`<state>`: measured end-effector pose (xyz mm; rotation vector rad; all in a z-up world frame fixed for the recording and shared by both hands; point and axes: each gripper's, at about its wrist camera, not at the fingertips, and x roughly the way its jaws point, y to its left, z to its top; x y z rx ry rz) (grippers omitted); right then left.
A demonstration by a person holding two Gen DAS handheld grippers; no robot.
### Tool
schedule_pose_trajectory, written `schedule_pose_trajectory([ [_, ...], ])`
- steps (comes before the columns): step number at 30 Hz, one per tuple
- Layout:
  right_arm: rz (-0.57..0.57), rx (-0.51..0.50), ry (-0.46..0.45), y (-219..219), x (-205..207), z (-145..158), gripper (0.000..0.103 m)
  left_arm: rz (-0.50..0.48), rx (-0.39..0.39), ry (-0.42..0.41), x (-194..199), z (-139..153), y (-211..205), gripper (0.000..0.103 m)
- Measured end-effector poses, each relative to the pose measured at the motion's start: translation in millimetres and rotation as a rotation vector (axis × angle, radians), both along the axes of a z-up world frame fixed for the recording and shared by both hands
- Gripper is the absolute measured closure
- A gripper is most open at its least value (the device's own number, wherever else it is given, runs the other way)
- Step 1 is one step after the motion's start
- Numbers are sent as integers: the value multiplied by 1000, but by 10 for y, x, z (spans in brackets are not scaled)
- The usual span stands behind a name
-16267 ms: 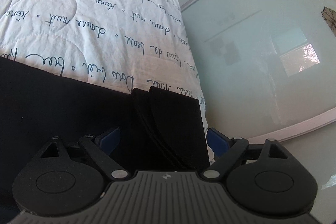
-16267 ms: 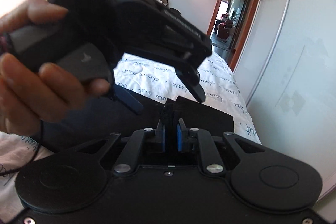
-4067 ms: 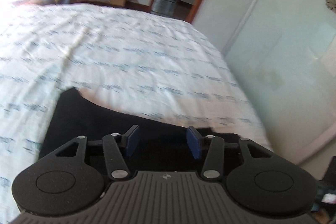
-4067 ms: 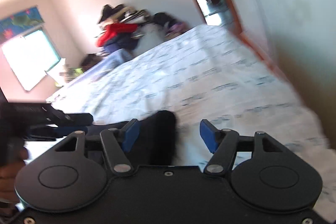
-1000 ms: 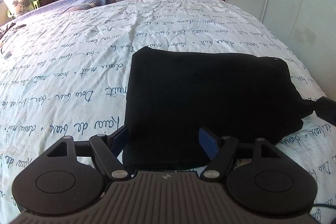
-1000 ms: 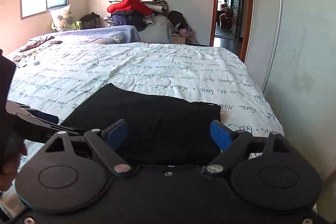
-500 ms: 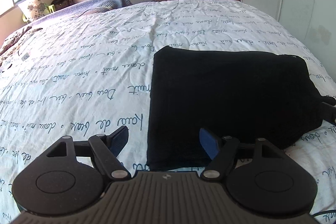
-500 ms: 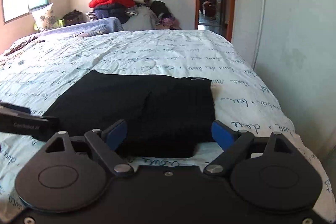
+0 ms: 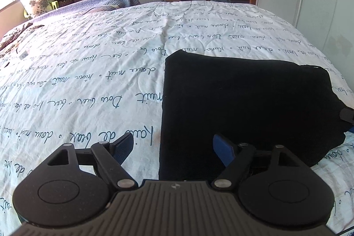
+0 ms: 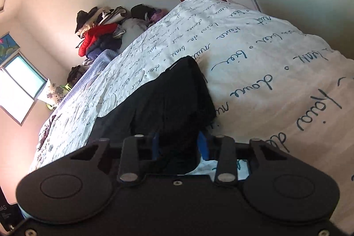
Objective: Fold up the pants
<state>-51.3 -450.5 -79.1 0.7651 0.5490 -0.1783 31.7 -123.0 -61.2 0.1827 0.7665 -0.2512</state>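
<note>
So the black pants (image 9: 247, 103) sit folded into a flat rectangle on the bed (image 9: 88, 72), right in front of the left tool (image 9: 172, 147) and a bit to its right side. That tool hangs wide, nothing between its blue pads, one pad over the quilt and the other over the fabric. The right wrist view is tilted hard and shows what the left one barely catches: the right tool (image 10: 179, 145) is pinched in narrow on the near corner of the pants (image 10: 168, 103), cloth bunched between the pads.
</note>
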Motion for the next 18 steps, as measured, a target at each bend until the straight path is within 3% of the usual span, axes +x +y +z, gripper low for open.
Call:
schedule_pose_trajectory([
  [9, -13, 111, -28, -149, -87, -95, 84, -11, -13, -11, -4, 97, -8, 21],
  [11, -22, 122, -10, -164, -100, -114, 60, -1, -11, -11, 6, 113, -9, 21],
  [12, -29, 113, -8, -169, -134, -109, 56, -2, -17, -5, 11, 122, -3, 21],
  [16, -8, -105, 8, -50, -280, 66, 55, -24, -30, -3, 1, 193, -19, 21],
  [18, -16, -154, 8, -34, -314, 111, 55, -45, -35, -14, -11, 240, -84, 21],
])
